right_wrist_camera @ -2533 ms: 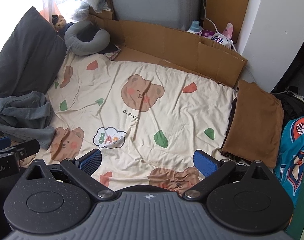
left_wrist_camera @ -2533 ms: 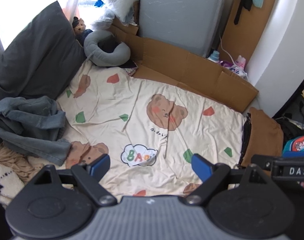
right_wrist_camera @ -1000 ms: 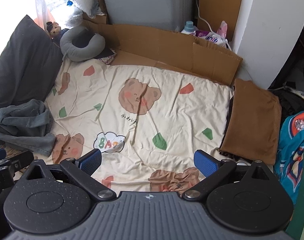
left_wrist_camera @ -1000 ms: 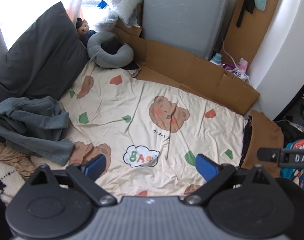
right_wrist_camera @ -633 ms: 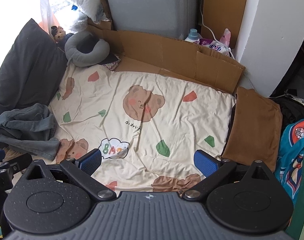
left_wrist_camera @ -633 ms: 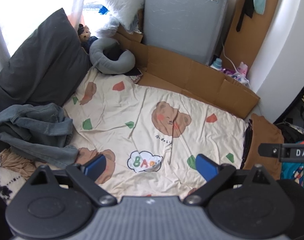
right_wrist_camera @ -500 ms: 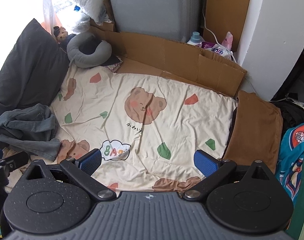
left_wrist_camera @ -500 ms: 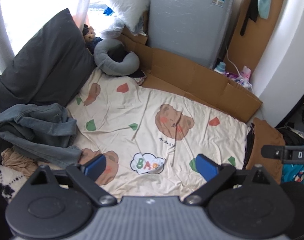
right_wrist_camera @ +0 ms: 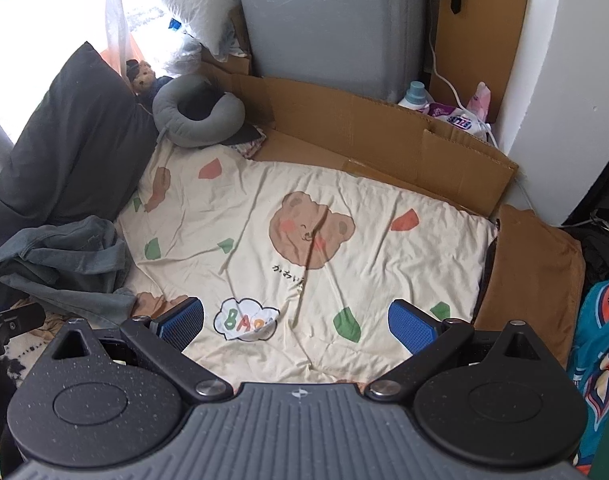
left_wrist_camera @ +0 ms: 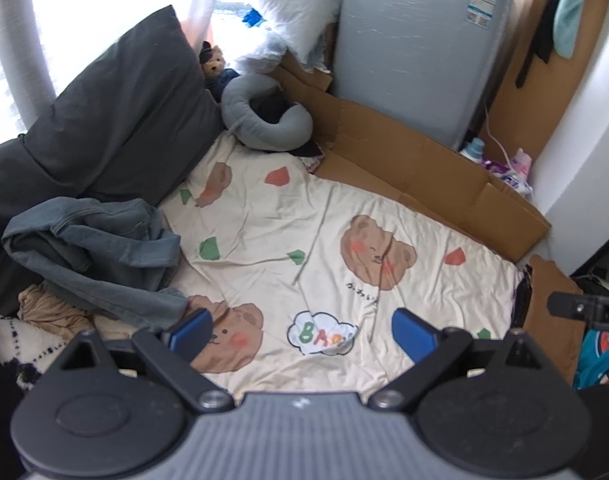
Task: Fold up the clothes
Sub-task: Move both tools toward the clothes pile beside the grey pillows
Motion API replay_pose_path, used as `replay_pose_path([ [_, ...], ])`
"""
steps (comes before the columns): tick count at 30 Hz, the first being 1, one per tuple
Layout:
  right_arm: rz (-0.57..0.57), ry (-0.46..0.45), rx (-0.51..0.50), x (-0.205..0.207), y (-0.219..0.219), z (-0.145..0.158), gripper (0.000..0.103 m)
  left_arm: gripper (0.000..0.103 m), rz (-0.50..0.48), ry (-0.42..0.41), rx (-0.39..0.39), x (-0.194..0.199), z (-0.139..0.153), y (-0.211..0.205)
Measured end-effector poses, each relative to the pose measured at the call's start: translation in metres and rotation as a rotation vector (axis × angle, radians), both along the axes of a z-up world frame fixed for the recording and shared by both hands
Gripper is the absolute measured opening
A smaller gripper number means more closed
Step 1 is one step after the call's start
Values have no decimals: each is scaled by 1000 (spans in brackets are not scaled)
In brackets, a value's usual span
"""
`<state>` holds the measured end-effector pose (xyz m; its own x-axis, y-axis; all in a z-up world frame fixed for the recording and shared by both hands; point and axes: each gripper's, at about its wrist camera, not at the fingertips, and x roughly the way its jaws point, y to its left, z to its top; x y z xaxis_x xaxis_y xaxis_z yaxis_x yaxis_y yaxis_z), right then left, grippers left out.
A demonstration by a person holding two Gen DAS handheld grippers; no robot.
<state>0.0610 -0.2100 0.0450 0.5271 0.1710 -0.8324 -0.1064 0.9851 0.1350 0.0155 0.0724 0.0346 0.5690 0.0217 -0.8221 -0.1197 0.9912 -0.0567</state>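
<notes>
Left wrist cam first: my left hand-held gripper (left_wrist_camera: pixel 302 334) is spread wide, nothing between the blue pads, hanging above the near edge of the bear-print sheet (left_wrist_camera: pixel 328 232) on the bed. The clothes to fold are a crumpled grey-blue denim garment (left_wrist_camera: pixel 92 256) piled at the sheet's left edge, lying against the dark grey pillow (left_wrist_camera: pixel 116 120). A tan piece (left_wrist_camera: pixel 44 308) is bunched just under it. A grey neck pillow (left_wrist_camera: pixel 264 124) sits at the far corner, with flattened cardboard (left_wrist_camera: pixel 416 176) along the back.

Right wrist cam: my right hand-held gripper (right_wrist_camera: pixel 296 326) is also released and empty, over the sheet's near edge. Same denim heap (right_wrist_camera: pixel 68 264) is off to the left, well apart from the pads. A folded brown cloth (right_wrist_camera: pixel 532 272) lies beside the sheet's right edge.
</notes>
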Motion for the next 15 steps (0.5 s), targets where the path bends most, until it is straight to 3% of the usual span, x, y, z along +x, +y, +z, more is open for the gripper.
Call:
replay_pose_path([
  [15, 130, -50, 90, 36, 33, -16, 101, 90, 139, -17, 47, 11, -7, 78],
])
